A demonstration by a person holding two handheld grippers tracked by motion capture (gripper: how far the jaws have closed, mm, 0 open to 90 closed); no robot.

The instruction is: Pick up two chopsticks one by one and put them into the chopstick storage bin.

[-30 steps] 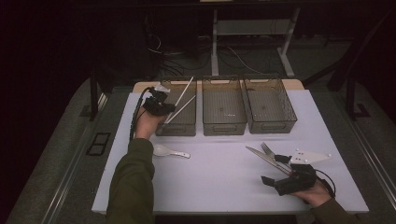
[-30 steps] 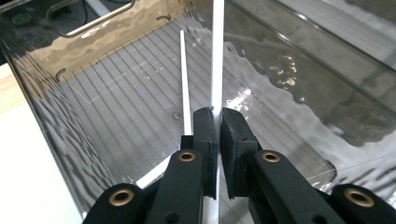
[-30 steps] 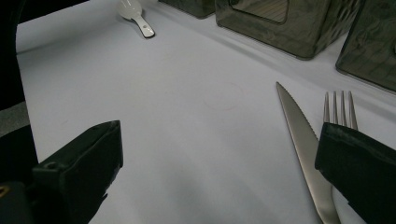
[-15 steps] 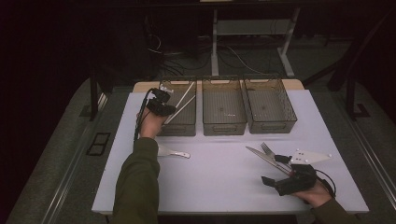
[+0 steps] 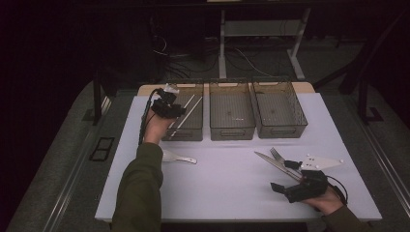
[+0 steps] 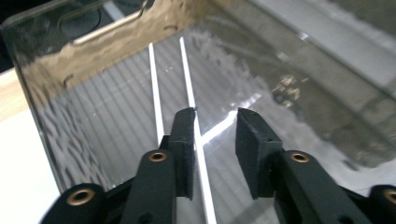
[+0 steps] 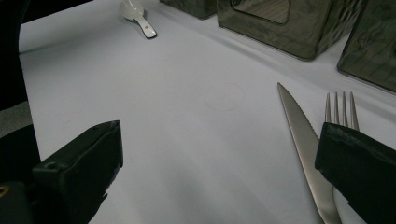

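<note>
Two white chopsticks (image 5: 185,114) lie lengthwise in the left clear bin (image 5: 181,135). My left gripper (image 5: 170,105) hovers over that bin's left part. In the left gripper view it (image 6: 215,114) stands open just above the chopsticks (image 6: 156,93), one of which runs along the inner edge of the left jaw. At the table's front right, my right gripper (image 5: 290,182) rests low and wide open. Its jaws (image 7: 219,140) hold nothing. A serrated knife (image 7: 303,140) and a fork (image 7: 341,109) lie just in front of its right jaw.
A middle bin (image 5: 232,133) and a right bin (image 5: 283,131) stand beside the left one at the back of the white mat (image 5: 227,193). A white spoon (image 5: 176,157) lies in front of the left bin. The knife (image 5: 270,163) and fork (image 5: 277,155) lie side by side.
The chopsticks, which stuck up to the right from my left gripper, now lie down inside the left bin, and the left gripper has opened. The right gripper has stayed put.
</note>
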